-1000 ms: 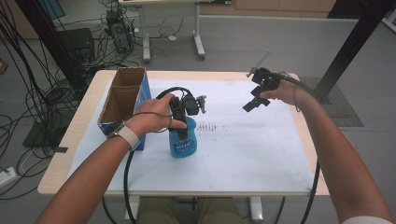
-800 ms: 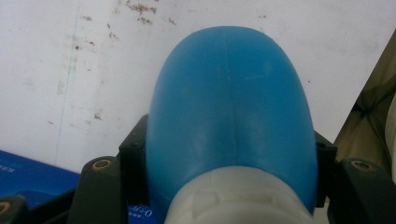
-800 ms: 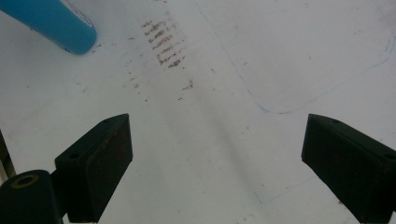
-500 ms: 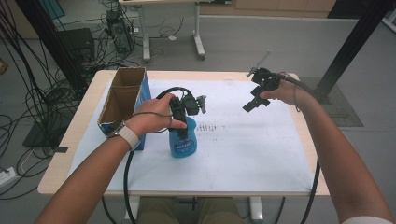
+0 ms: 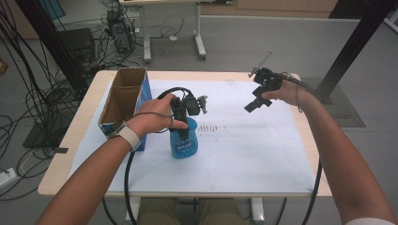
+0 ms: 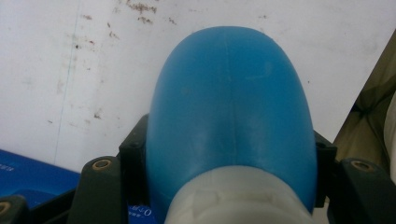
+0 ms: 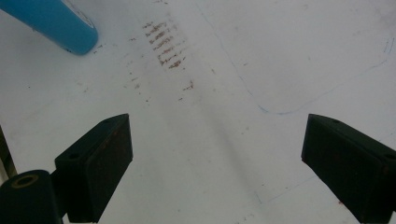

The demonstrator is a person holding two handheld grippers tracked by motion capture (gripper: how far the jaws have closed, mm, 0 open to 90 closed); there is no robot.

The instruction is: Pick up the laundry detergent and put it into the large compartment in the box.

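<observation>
A blue plastic bottle (image 5: 184, 144) with a printed label stands upright on the white sheet (image 5: 244, 145), left of the table's middle. My left gripper (image 5: 181, 127) comes down over it from above and is shut on its upper part. In the left gripper view the black jaws press both sides of the blue bottle (image 6: 229, 102) just below its white neck (image 6: 238, 198). My right gripper (image 5: 256, 104) hangs in the air over the back right of the sheet. Its jaws stand wide open in the right gripper view (image 7: 217, 140) with nothing between them, and the blue bottle (image 7: 51, 21) shows at the top left.
An open cardboard box (image 5: 117, 107) with a blue side stands at the table's left, close behind my left wrist. The white sheet carries rows of small brown marks (image 5: 213, 127). Cables and equipment lie on the floor beyond the table (image 5: 187, 190).
</observation>
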